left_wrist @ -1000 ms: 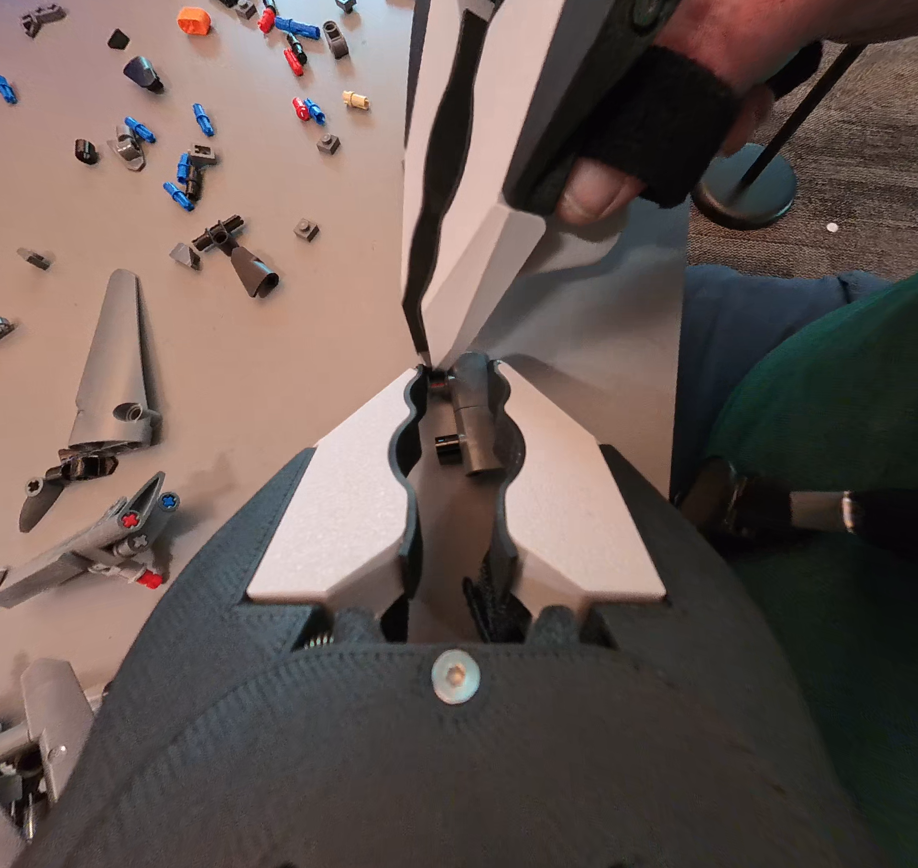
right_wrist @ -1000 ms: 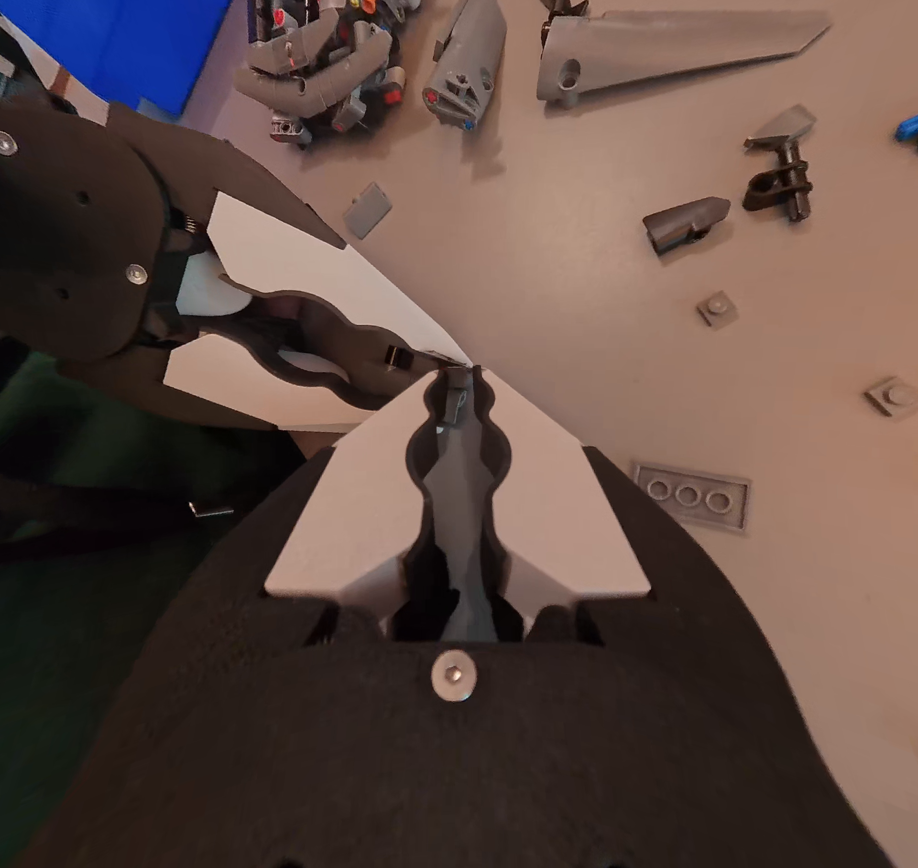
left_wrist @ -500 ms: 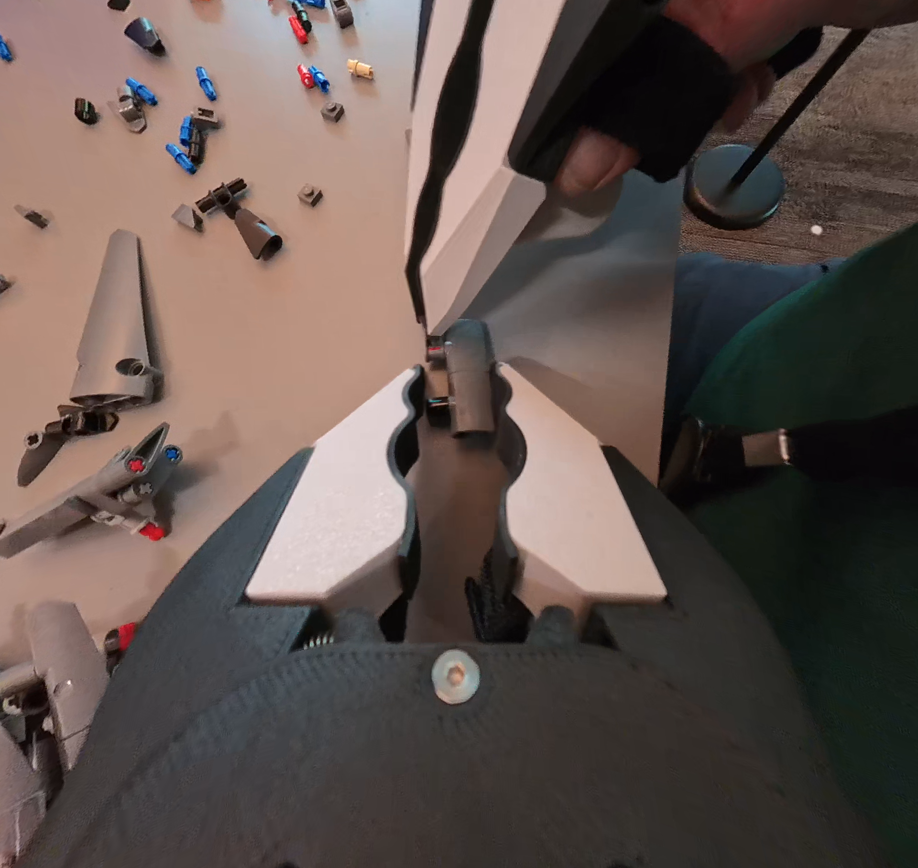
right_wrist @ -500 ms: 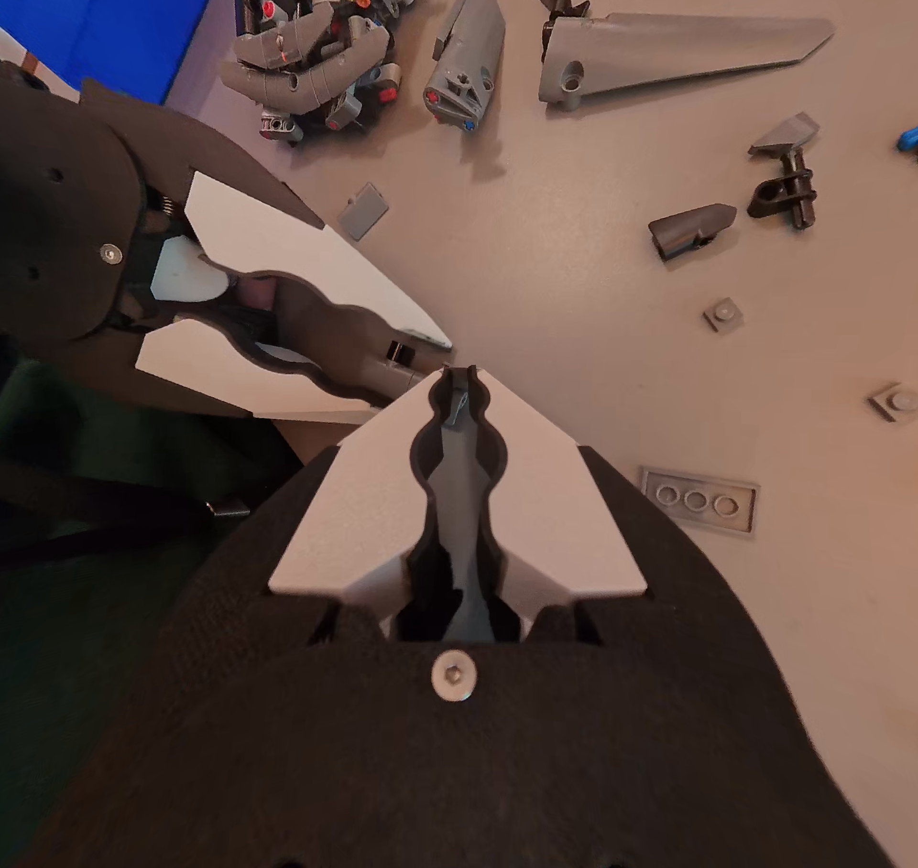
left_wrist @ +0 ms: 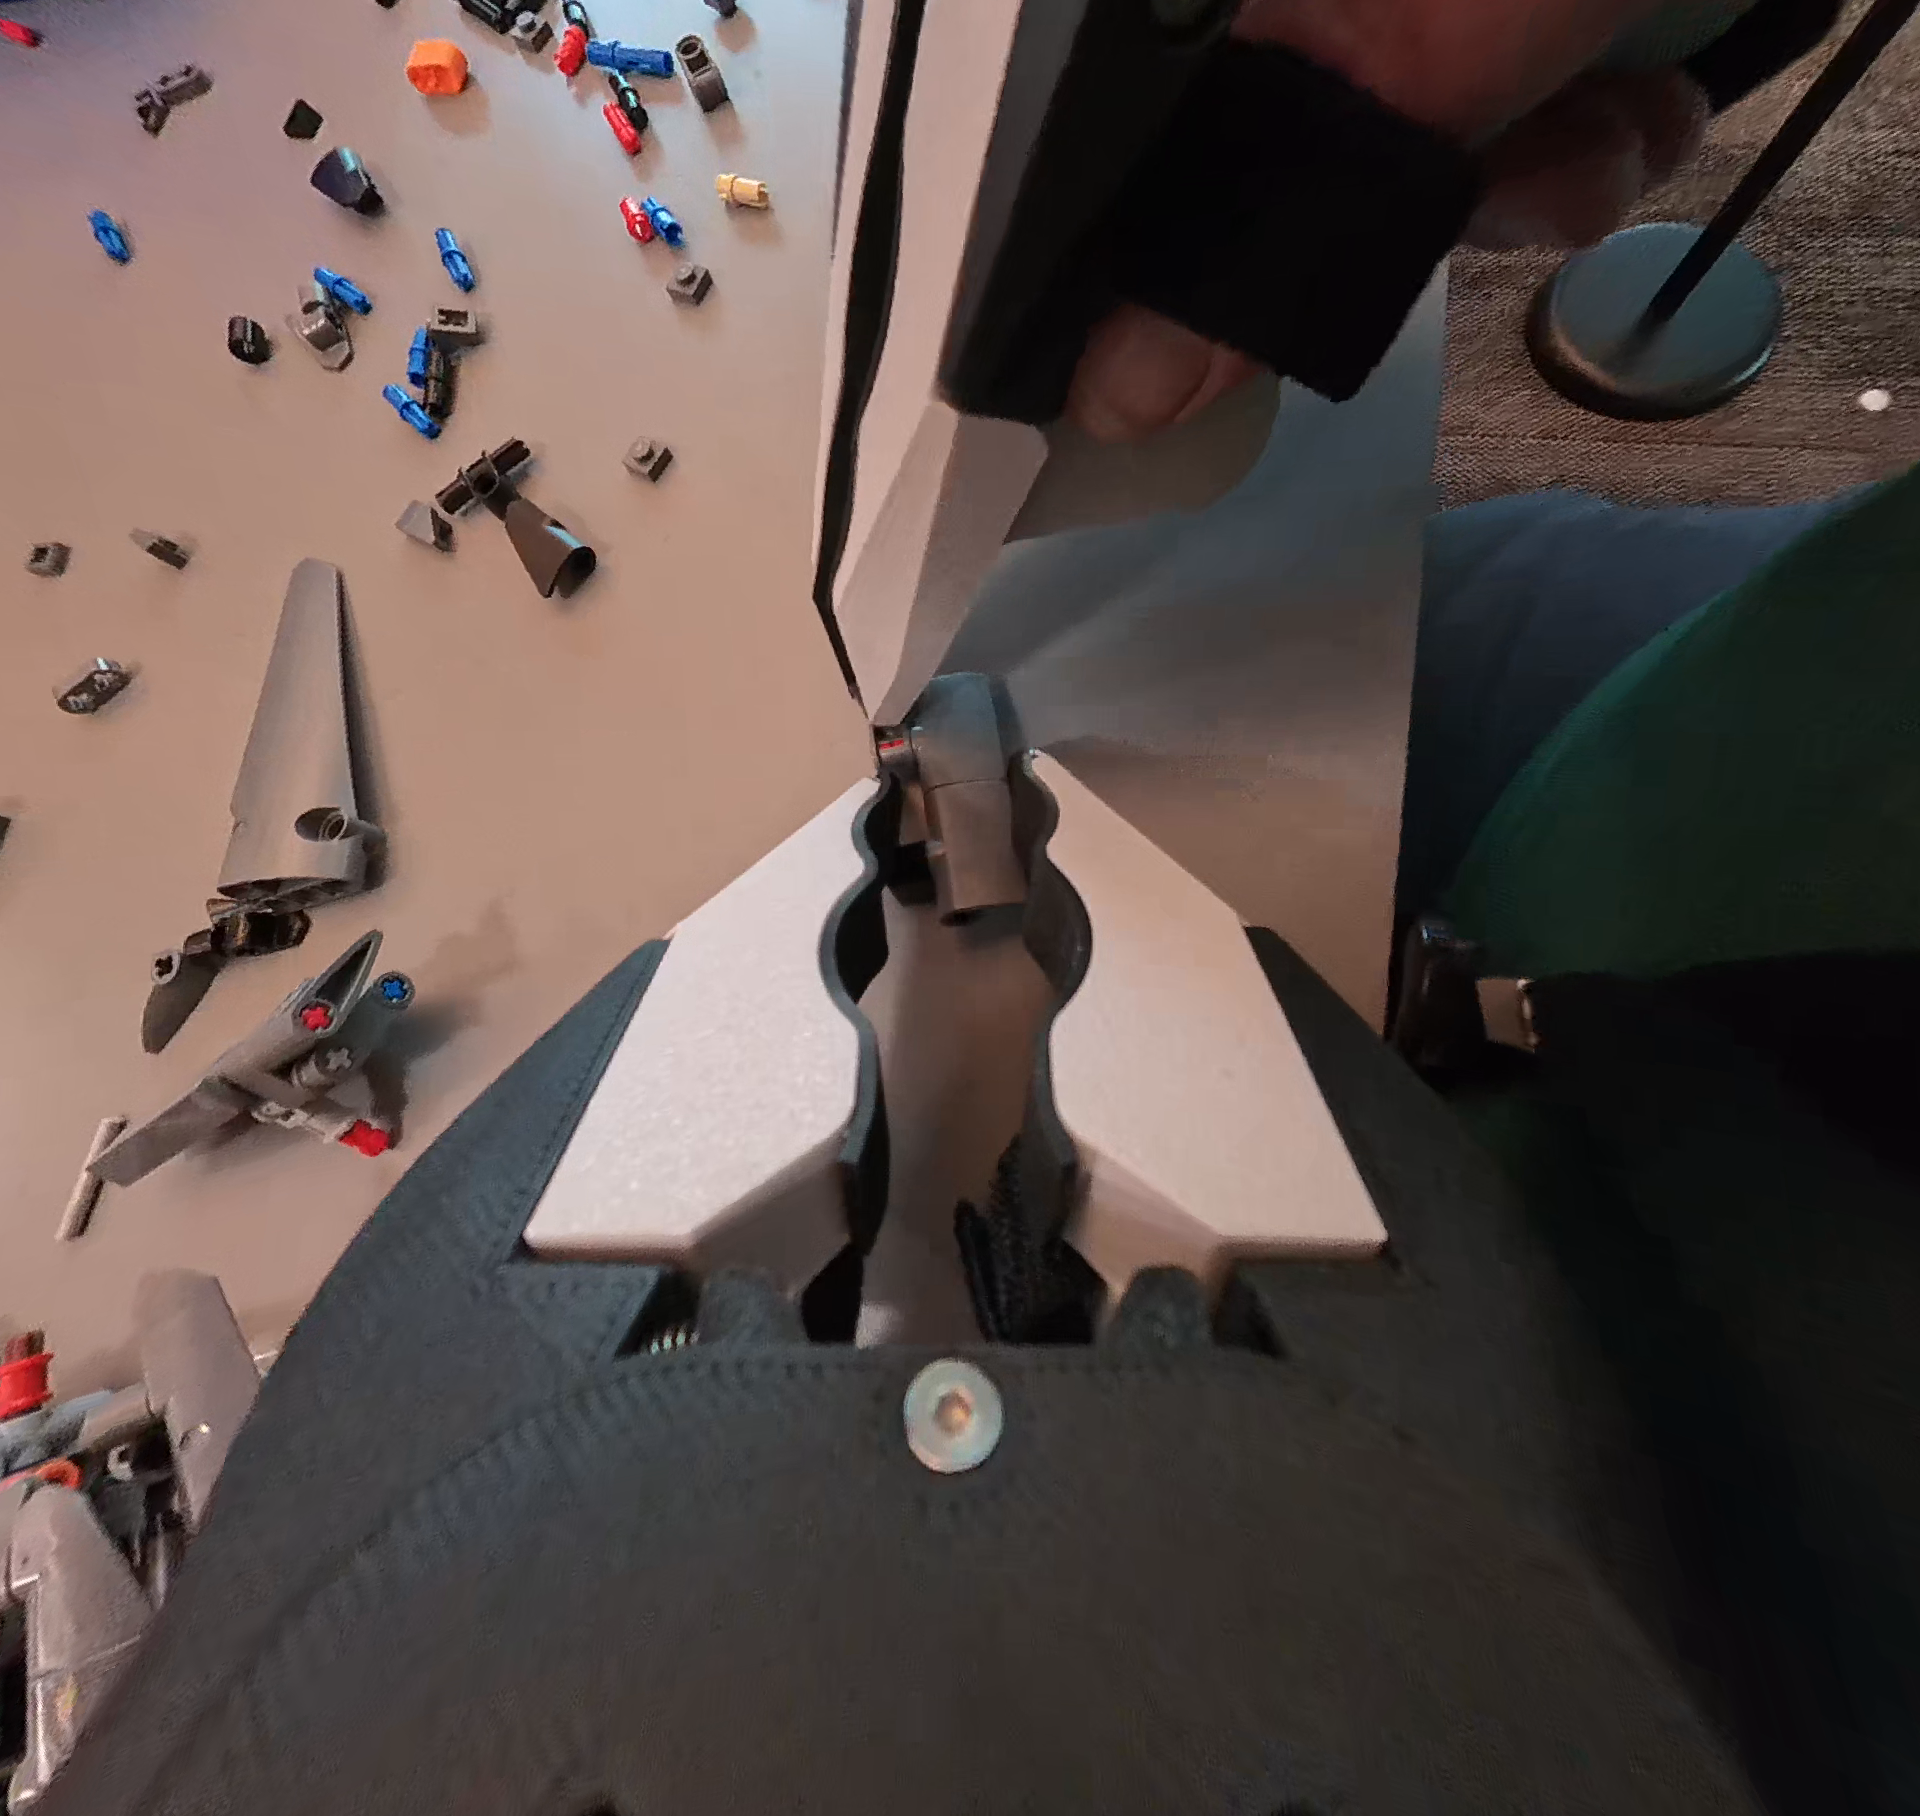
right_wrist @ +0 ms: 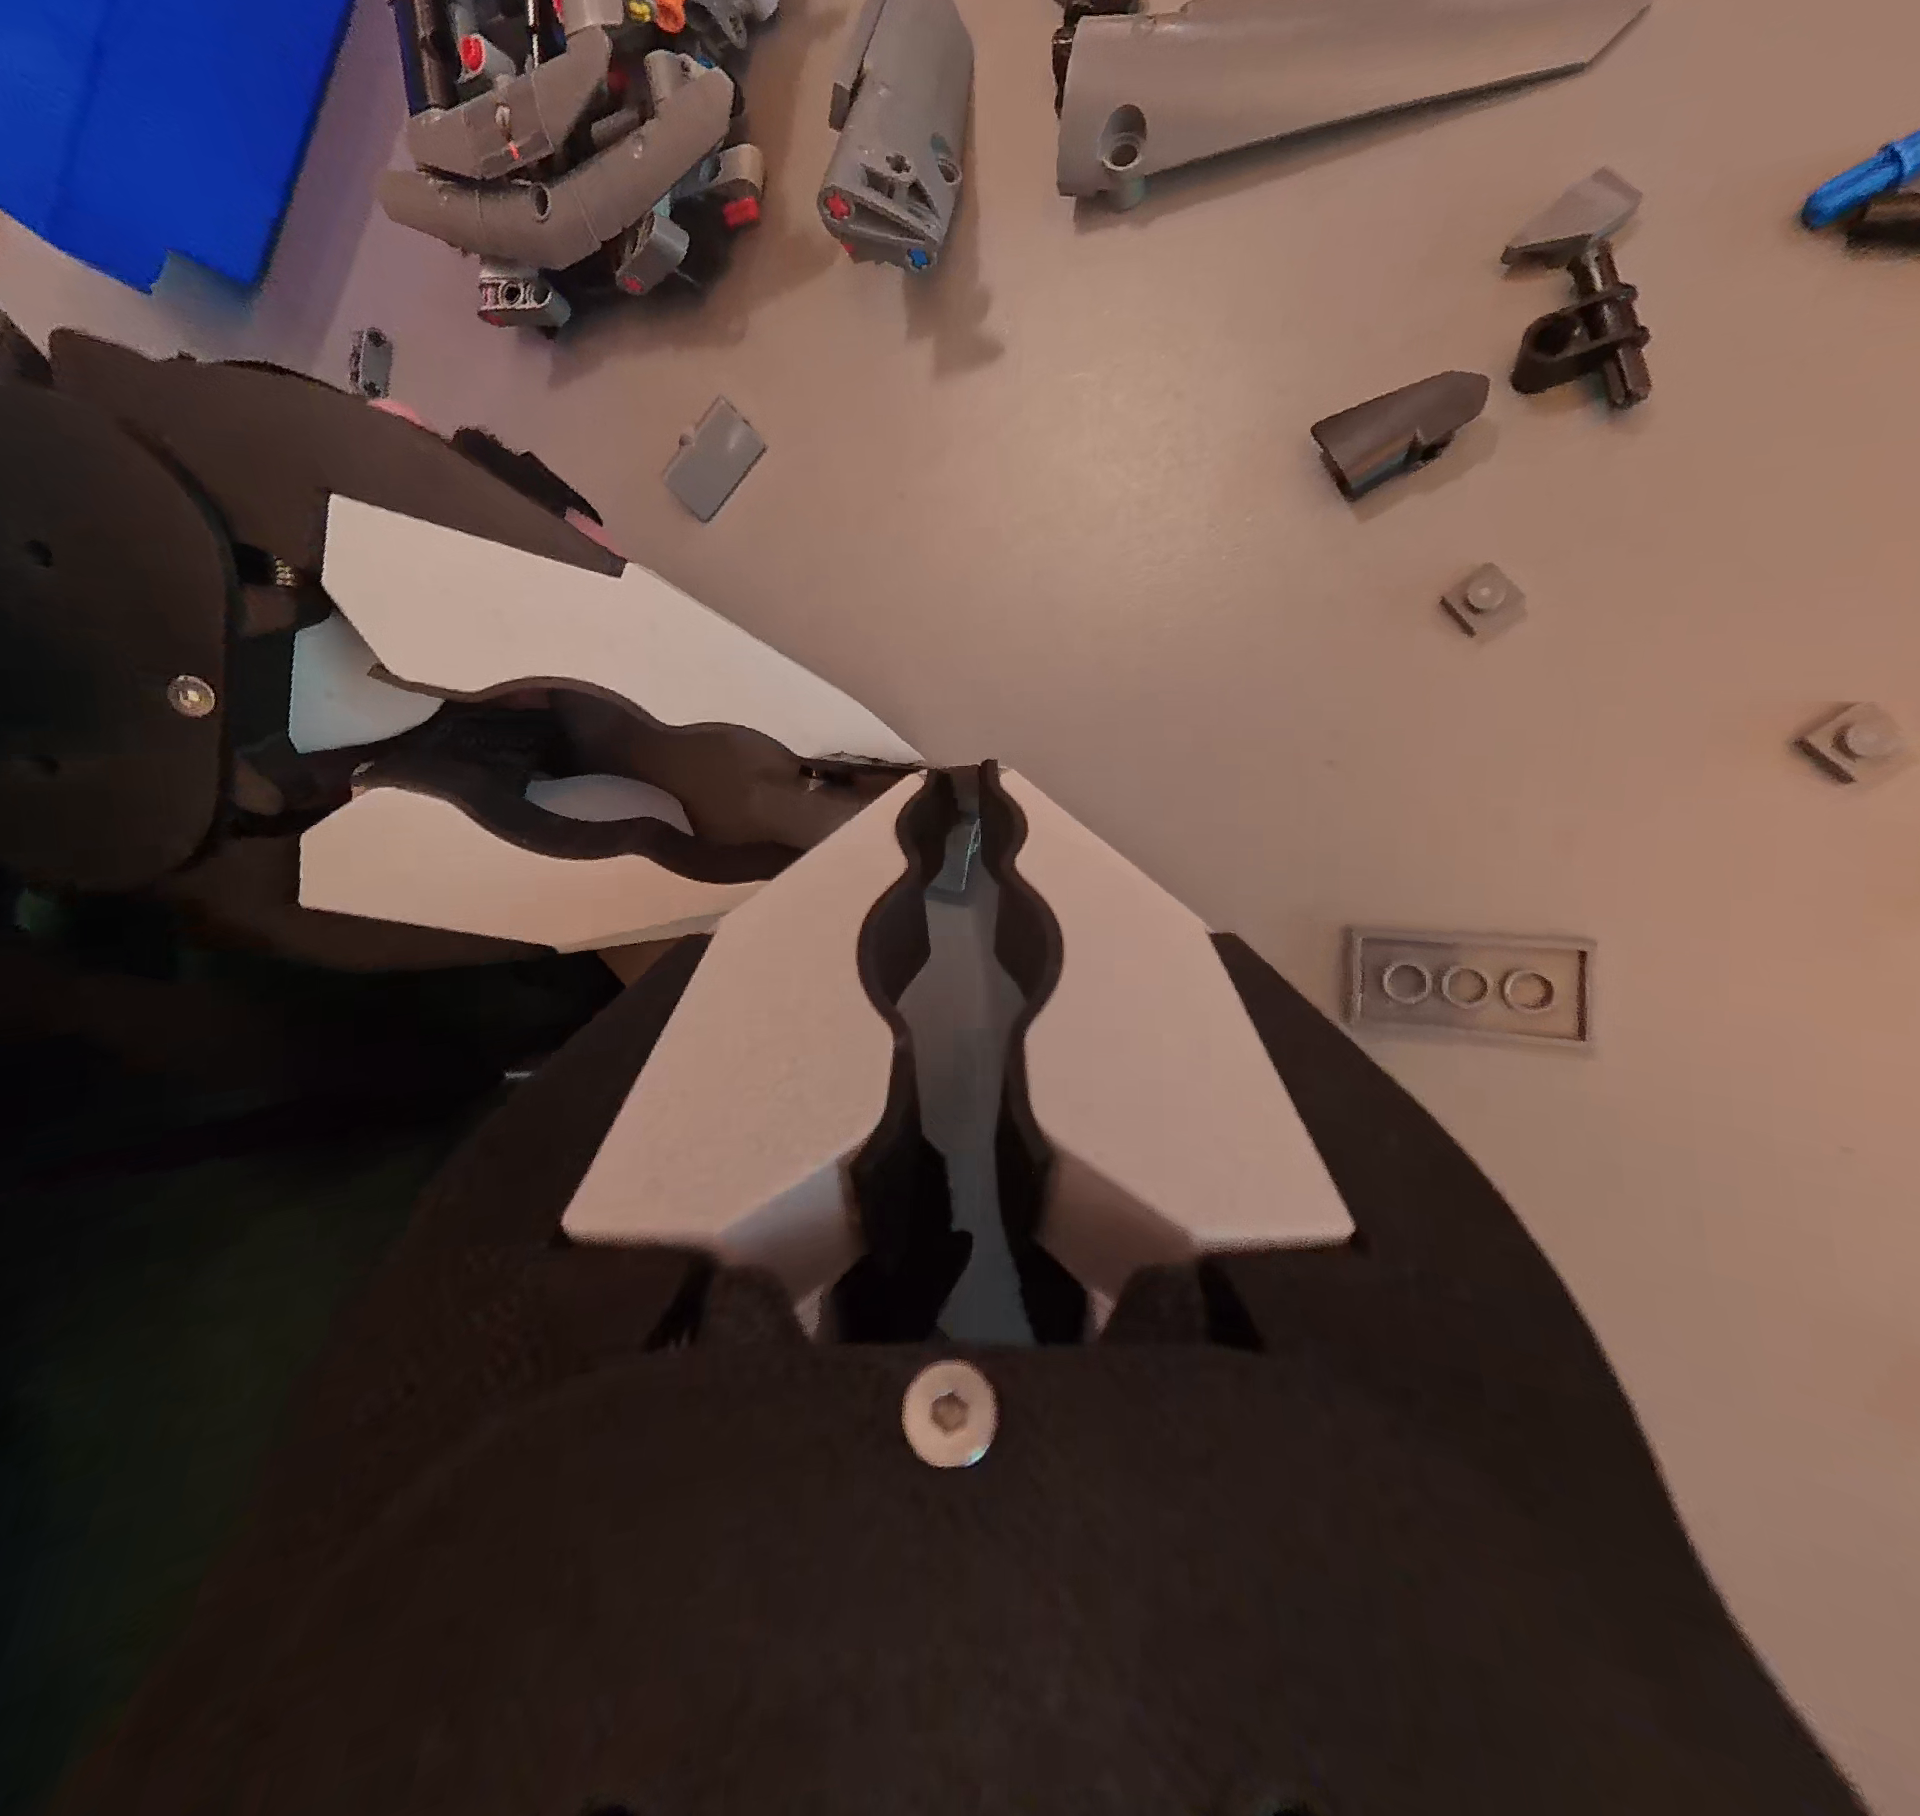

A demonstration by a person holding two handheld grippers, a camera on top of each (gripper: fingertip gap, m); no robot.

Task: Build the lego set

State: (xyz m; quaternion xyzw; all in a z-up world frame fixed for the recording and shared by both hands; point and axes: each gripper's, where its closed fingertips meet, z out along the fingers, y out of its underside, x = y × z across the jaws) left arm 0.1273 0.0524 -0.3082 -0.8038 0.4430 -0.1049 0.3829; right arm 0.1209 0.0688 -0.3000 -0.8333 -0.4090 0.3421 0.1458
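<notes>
Lego connector (left_wrist: 961, 810), grey, pinched at frame centre in left tool (left_wrist: 956, 779); pin end hidden behind right tool (right_wrist: 961, 790), pressed onto small piece (right_wrist: 961, 847), shape unclear.

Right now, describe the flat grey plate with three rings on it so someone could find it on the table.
Start at the right claw in the right wrist view, over the tan table. Just to the right of its white fingers lies the plate, flat and alone. It is a grey rectangle with three rings in a row, whereas the two small square pieces beyond it each bear one stud.
</notes>
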